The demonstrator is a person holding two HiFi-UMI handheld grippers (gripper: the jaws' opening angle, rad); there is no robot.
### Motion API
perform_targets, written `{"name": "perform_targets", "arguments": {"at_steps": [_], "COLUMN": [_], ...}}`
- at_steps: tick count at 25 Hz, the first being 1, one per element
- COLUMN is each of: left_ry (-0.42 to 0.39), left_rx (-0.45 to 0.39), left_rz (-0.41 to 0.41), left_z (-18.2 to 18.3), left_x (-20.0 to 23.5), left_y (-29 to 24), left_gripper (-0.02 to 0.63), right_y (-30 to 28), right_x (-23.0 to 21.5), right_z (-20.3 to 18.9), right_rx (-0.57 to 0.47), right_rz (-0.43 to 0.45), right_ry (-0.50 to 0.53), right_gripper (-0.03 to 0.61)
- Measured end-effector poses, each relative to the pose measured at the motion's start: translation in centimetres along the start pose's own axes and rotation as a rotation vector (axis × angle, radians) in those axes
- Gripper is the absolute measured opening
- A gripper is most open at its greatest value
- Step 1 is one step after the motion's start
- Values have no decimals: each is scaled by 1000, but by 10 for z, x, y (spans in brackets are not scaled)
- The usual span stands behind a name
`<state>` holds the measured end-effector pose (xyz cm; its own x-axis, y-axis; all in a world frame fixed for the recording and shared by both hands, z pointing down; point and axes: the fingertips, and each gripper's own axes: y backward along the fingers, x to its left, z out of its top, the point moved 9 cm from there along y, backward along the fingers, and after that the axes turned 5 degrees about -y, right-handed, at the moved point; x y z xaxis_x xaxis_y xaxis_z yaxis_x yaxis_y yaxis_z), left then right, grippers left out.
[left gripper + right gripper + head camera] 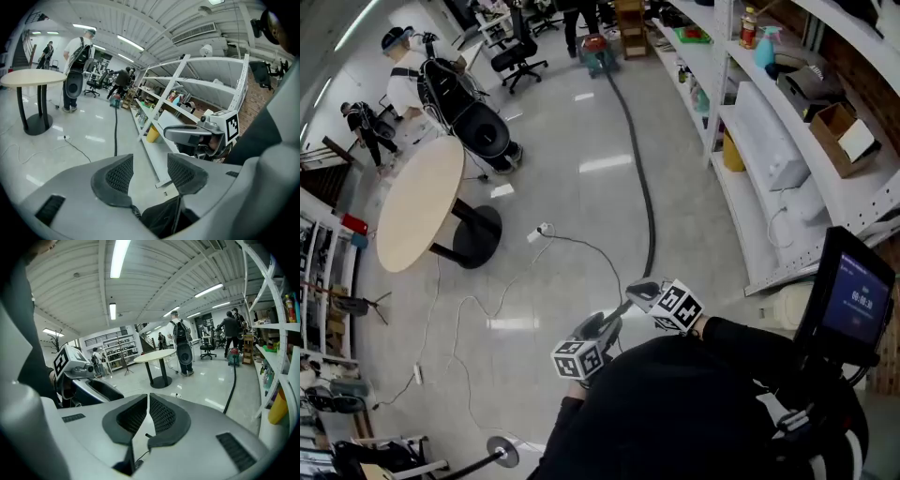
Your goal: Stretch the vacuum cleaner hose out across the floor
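- The vacuum cleaner hose lies in a long, gently curved line on the floor along the foot of the shelving, running from the vacuum cleaner at the far end to a loose end near the person
- The left gripper has its jaws apart with nothing between them
- The right gripper has its jaws closed together, also empty
- Both are held above the floor, clear of the hose
- The stretching looks all but done; a next move would call for regripping the near end and pulling out the remaining curve
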<state>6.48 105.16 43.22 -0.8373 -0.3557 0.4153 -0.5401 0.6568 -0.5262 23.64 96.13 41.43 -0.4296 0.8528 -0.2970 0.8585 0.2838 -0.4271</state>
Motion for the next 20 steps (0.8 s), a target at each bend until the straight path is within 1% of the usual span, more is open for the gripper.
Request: {"name": "perform_targets", "arguments": {"at_steps": [7, 20], "left_ry": [-19, 63], "left_rx": [-5, -38], "left_rz": [20, 80], "left_z": [6, -16], "left_x": [8, 12], "left_y": [6, 30], "left_gripper": [241, 241], "right_y": [-5, -18], "right_x": [0, 20], "right_z": [3, -7], "right_rx": [-11, 43], "right_rz": [4, 86], "right_ry": [15, 50], "right_gripper": [29, 29]}}
